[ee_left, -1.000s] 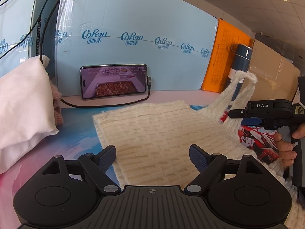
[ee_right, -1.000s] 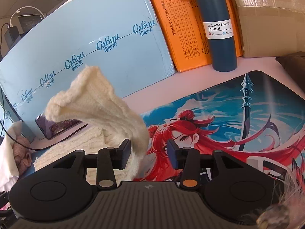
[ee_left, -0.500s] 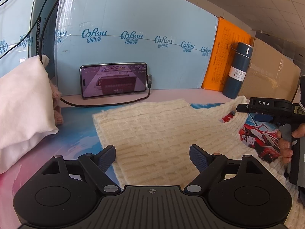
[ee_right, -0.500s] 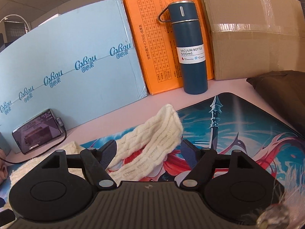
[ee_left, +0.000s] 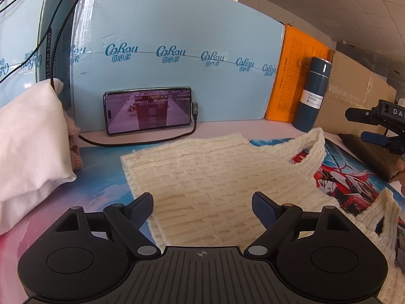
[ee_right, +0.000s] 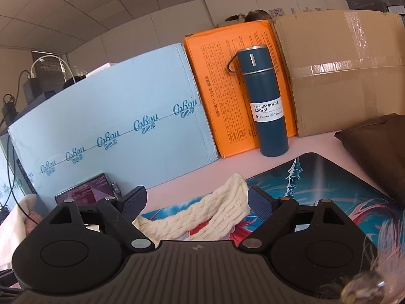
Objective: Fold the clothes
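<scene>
A cream cable-knit vest (ee_left: 207, 177) lies spread on the printed desk mat (ee_left: 336, 177). My left gripper (ee_left: 202, 207) is open and empty just above its near part. One shoulder strap (ee_right: 217, 210) lies loose on the mat. My right gripper (ee_right: 197, 204) is open above that strap, apart from it. The right gripper also shows at the right edge of the left wrist view (ee_left: 379, 124).
A folded white cloth (ee_left: 27, 136) sits at the left. A phone (ee_left: 148, 110) with a cable leans on the blue box (ee_left: 177, 58). An orange box (ee_right: 233, 86), a blue vacuum bottle (ee_right: 265, 101) and a cardboard box (ee_right: 339, 71) stand behind. A dark brown cloth (ee_right: 379, 147) lies at right.
My right gripper opened and let go of the raised shoulder strap, which dropped onto the mat; the gripper then pulled back to the right. My left gripper stayed open and still.
</scene>
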